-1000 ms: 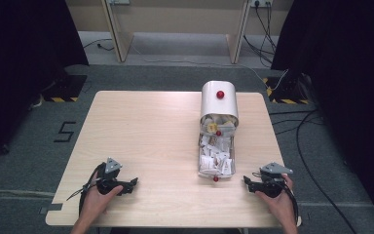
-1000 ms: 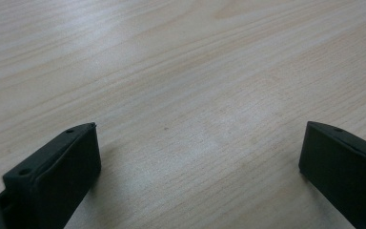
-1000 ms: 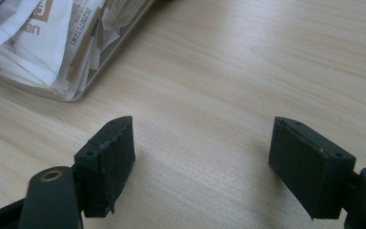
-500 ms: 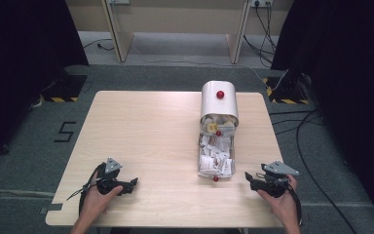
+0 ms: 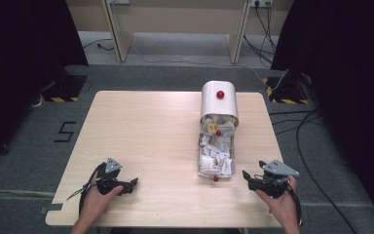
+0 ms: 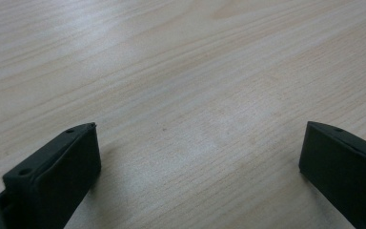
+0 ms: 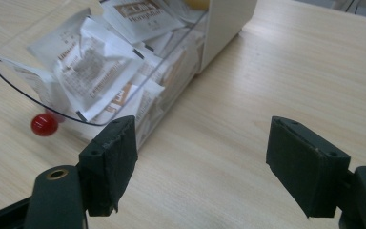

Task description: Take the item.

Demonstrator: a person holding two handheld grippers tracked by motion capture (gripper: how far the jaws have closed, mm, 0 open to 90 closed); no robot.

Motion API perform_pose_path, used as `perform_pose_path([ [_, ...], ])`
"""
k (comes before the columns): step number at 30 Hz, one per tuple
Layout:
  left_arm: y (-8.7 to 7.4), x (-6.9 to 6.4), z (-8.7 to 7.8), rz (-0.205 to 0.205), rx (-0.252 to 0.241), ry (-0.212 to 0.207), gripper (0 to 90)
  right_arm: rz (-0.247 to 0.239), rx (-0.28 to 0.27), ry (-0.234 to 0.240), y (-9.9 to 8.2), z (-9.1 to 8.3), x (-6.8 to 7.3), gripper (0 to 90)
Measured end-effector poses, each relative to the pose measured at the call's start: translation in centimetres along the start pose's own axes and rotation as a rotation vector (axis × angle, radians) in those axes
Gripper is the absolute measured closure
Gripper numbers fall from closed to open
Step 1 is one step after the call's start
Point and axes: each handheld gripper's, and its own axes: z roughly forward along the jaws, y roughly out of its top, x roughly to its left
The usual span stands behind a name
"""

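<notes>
Right gripper (image 5: 253, 179) has shifted slightly between the earlier frames and now: it sits a little farther from the near edge and angled more toward the container; left gripper (image 5: 126, 185) and the container look unchanged.

Scene: a white dispenser box (image 5: 219, 101) with a red knob on top stands toward the far right of the table (image 5: 141, 131). Its clear drawer (image 5: 215, 158) is pulled out toward the person and is full of white sachets (image 7: 100, 67). A red knob (image 7: 44, 124) marks the drawer's near end.

Key relation: the drawer lies to the left of and just beyond the right gripper, near but not touching. Its long axis runs near-to-far, roughly at right angles to the gripper's pointing direction. The right gripper is clearly the nearer one; the left gripper is well apart, across a bare stretch of table.

Gripper state: in the right gripper view the jaws are spread wide with nothing between them, and the drawer's curved front sits just past the left jaw. In the left gripper view the jaws are also spread wide, empty, low over bare wood.

Judgement: the right gripper is best placed for the drawer knob or a sachet.
</notes>
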Motion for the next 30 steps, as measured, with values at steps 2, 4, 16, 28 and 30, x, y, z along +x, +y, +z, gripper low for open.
perform_pose_path([
  [2, 0.0, 0.0, 0.0, 0.0, 0.0, 0.001, 0.0, -0.009, -0.01, 0.003, 0.3, -0.2, 0.2, 26.7],
  [4, 0.0, 0.0, 0.0, 0.0, 0.0, 0.001, 0.0, -0.013, -0.013, 0.008, 0.5, -0.3, 0.5, 26.8],
  [16, 0.0, 0.0, 0.0, 0.003, 0.001, -0.001, 0.0, -0.029, -0.045, 0.027, 1.5, -1.0, 1.4, 28.0],
  [28, 0.1, 0.0, 0.1, 0.006, 0.001, -0.003, 0.0, -0.055, -0.073, 0.074, 2.5, -1.0, 2.5, 32.6],
  [30, 0.1, 0.0, 0.1, 0.006, 0.001, -0.003, 0.0, -0.058, -0.071, 0.086, 2.5, -0.8, 2.7, 33.6],
])
